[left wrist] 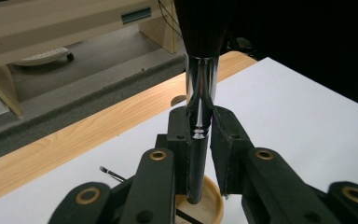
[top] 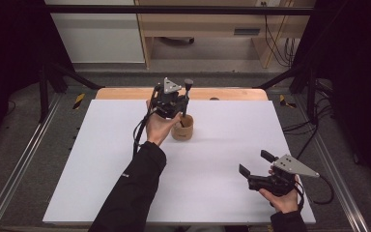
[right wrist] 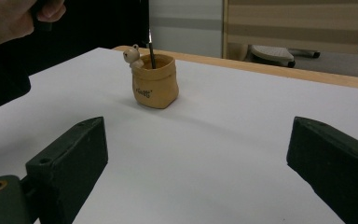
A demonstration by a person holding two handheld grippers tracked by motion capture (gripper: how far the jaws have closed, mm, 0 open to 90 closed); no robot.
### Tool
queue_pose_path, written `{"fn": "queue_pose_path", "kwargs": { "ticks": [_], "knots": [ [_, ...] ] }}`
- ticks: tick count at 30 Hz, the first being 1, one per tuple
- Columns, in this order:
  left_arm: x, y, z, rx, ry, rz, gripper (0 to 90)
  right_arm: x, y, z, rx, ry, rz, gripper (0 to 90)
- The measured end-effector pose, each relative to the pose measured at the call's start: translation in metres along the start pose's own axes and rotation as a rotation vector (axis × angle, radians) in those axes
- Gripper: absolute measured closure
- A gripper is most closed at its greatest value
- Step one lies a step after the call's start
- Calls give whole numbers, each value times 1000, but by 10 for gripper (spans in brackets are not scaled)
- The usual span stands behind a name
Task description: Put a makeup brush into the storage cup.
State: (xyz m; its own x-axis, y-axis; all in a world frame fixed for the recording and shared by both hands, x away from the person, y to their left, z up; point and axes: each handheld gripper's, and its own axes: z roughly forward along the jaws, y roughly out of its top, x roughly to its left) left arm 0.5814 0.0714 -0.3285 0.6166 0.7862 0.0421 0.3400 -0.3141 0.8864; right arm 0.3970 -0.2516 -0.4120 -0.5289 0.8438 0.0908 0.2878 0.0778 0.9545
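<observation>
Left tongs (left wrist: 199,126) clamp brush (left wrist: 199,93) upright, its lower end in pot (top: 182,128) right below. Right tongs (right wrist: 196,158) wide, nothing btwn, pot well ahead.

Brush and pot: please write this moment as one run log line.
left gripper: shut on brush, upright, lower end in pot | right gripper: open, holds nothing, apart from pot | pot: upright on table

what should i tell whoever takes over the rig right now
Left tongs: shut on the brush, held upright with its lower end inside the pot.
Right tongs: open, holding nothing, over the white mat near its front right.
Pot: mid-mat, small bear figure on its rim.
Done: brush gripped and its end in the pot.
Left: probably lower, release, pull back.
</observation>
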Motion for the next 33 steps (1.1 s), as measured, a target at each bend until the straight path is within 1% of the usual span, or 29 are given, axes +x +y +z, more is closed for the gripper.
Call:
{"fn": "queue_pose_path", "kwargs": {
  "ticks": [2, 4, 5, 6, 8, 9, 10, 11, 12, 13, 15, 20, 26, 33],
  "knots": [
    [1, -2, 2, 8, -1, -1, 777, 0, 0, 0, 0, 1, -5, 58],
    [1, -4, 5, 1, -2, -15, 777, 0, 0, 0, -7, 1, 0, 58],
    [1, -5, 6, 11, -3, -7, 777, 0, 0, 0, -7, 0, -2, 58],
    [1, -6, 7, 9, -2, -7, 777, 0, 0, 0, -7, 0, -2, 58],
    [1, -8, 9, 12, -2, -14, 777, 1, 1, 0, -4, 0, 1, 58],
    [2, -9, 9, 17, -1, -10, 777, 1, 1, 0, -1, 0, 0, 58],
    [2, -10, 11, 14, -1, -17, 777, 1, 1, 0, -2, 1, -2, 58],
    [3, -11, 11, 19, 1, -18, 777, 2, 1, 0, -9, 1, 9, 58],
    [3, -13, 12, 20, 2, -19, 777, 1, 1, 0, -2, 0, -3, 58],
    [4, -14, 13, 24, 1, -23, 777, 1, 1, 0, -2, 0, -3, 58],
    [4, -16, 15, 33, 5, -17, 777, 1, 0, 1, -1, 1, -3, 58],
    [4, -21, 20, 36, 4, -20, 777, 1, 0, 0, -2, 0, -2, 58],
    [4, -26, 25, 54, 6, -16, 777, 1, 1, 0, -1, -1, -4, 58],
    [2, -33, 31, 74, 0, -14, 777, 2, 1, 1, 0, 0, -3, 58]
  ]
}}
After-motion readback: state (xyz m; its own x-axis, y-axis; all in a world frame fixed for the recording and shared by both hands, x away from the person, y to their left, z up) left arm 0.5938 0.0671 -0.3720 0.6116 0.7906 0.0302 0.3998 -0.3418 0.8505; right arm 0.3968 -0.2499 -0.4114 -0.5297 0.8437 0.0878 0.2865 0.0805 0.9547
